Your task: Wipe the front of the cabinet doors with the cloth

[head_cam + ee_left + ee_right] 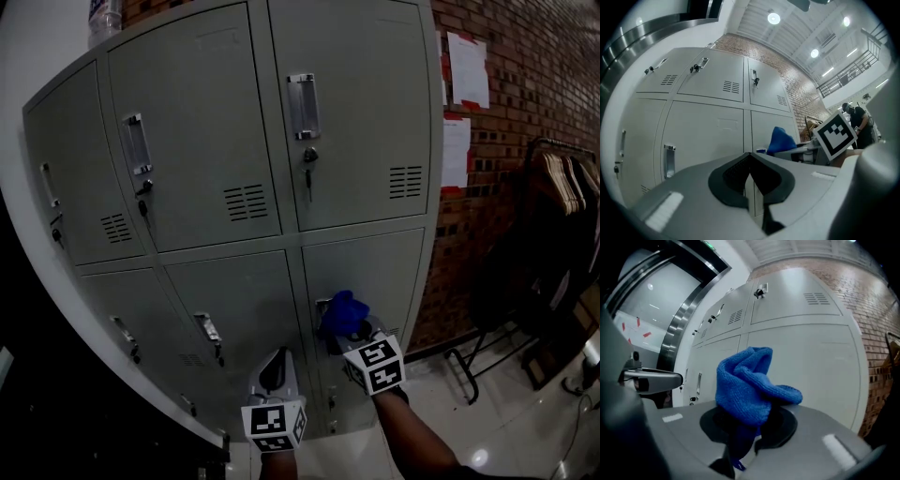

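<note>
Showing the blue cloth [750, 380] pinched between the jaws of the right gripper [746, 427], w/ the grey cabinet [234, 112] ahead.

Handling: cloth is judged soft and light, knit/microfibre type. No stiffness, so it flops and bunches above the jaws rather than lying flat. Slip is thought unlikely given the nap, but a thin fold could be pulled out under drag. Hold is best taken low on a thick bunch, w/ a free wad left fwd. as the wiping face, approx. as seen.

Position: lower part of cloth is clamped between the jaws. Upper wad projects beyond the tips toward the lower-right door [380, 267], just beside its handle [323, 305] in head view. Contact btw. wad and door cannot be confirmed.

Left gripper [275, 367]: jaws are closed tip to tip, nothing held. It is seen lower and to the left, pointed at the neighbouring lower door [239, 305].
</note>
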